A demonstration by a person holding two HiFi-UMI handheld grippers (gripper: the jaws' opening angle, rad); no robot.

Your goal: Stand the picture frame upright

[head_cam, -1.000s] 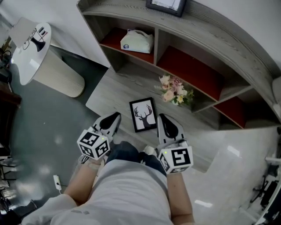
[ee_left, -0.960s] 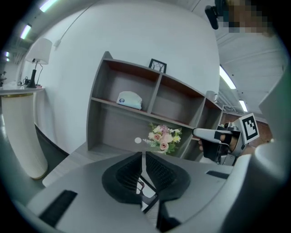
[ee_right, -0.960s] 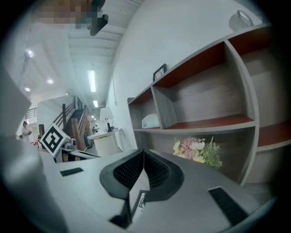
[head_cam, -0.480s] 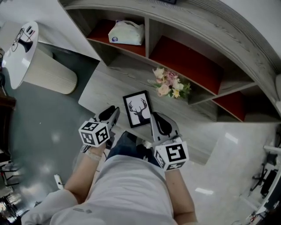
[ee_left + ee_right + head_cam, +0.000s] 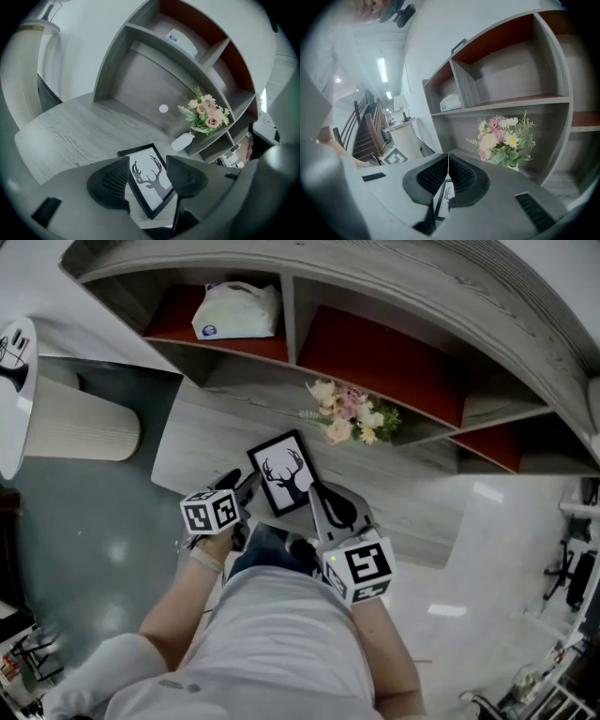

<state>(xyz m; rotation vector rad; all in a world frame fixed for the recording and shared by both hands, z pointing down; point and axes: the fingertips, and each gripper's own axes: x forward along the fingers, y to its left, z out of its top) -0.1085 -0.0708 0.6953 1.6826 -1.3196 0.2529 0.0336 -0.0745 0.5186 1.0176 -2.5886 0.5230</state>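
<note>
Now the left gripper, whose jaws have just been opening and stand spread, shows the black rectangular picture frame with a deer print in its gap, with neither pad touching it. The frame lies flat on the grey wooden shelf base, just on the person's side of the white vase of pink flowers, with its long axis running toward that vase. The right gripper, jaws pressed together and empty, hovers at the frame's opposite long edge. The left seems the nearer.
</note>
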